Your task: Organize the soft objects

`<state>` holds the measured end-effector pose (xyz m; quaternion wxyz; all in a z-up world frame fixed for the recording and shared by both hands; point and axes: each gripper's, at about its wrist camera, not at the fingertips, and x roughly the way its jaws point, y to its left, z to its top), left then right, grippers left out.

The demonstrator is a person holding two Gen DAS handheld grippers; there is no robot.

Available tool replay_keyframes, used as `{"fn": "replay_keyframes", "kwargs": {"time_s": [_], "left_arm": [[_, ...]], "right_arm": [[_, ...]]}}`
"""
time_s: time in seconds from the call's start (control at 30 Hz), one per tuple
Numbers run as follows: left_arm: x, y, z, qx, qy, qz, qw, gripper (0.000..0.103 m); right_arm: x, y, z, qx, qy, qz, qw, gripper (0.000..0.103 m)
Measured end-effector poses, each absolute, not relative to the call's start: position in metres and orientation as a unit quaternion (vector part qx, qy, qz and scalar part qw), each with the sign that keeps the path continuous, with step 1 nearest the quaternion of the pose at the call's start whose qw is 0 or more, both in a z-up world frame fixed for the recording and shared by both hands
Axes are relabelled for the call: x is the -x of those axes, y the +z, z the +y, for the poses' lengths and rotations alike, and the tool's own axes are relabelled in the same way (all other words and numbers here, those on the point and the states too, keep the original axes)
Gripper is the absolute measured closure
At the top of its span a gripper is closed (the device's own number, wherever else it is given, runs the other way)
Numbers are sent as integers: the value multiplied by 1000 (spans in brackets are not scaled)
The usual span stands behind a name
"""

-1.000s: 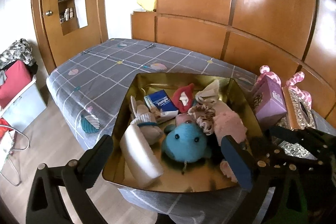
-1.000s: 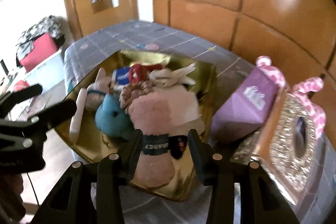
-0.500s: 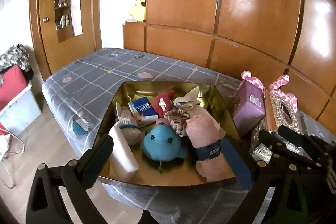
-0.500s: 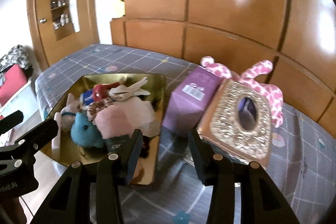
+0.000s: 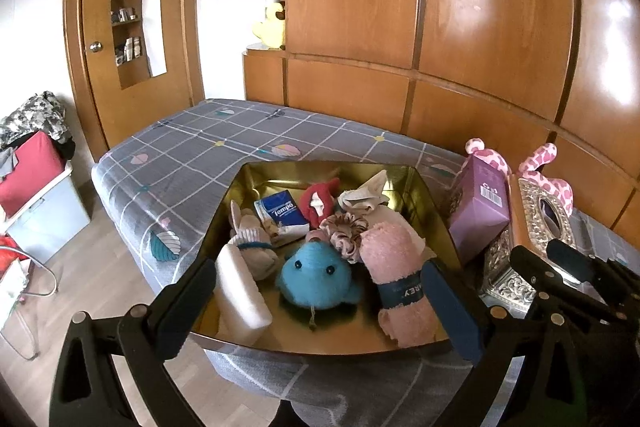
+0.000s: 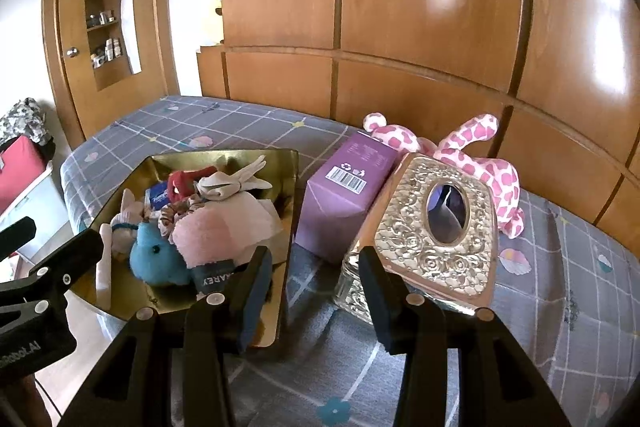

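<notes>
Both the left tongs (image 5: 316, 307) and right tongs (image 6: 314, 291) hang parted and empty. The gold tray (image 5: 436, 223) of soft toys sits ahead of the left pair, the pink giraffe plush (image 6: 492, 163) beyond the right pair behind the ornate tissue box (image 6: 432, 247). Reaching for it over that box could knock the box or the purple carton (image 6: 340, 203) over.

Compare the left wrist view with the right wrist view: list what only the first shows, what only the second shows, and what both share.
Only the left wrist view shows the yellow plush on the far shelf and the whole rolled pink towel lying in the tray.

Only the right wrist view shows the whole top of the ornate silver tissue box, with its oval opening, and the pink giraffe plush stretched out behind it.

Both show the gold tray, the blue plush, the purple box, and both grippers, left gripper and right gripper, open and empty.
</notes>
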<state>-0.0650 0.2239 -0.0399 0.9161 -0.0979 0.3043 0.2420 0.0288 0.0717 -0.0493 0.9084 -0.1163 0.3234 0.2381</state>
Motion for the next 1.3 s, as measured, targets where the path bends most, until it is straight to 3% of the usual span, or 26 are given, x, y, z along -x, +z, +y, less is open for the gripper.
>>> {"fn": "replay_keyframes", "kwargs": {"time_s": [1.3], "left_arm": [[63,-42,222,97,237,313,915,0]], "right_arm": [[-29,-50,73,118,243,325,906,58]]}}
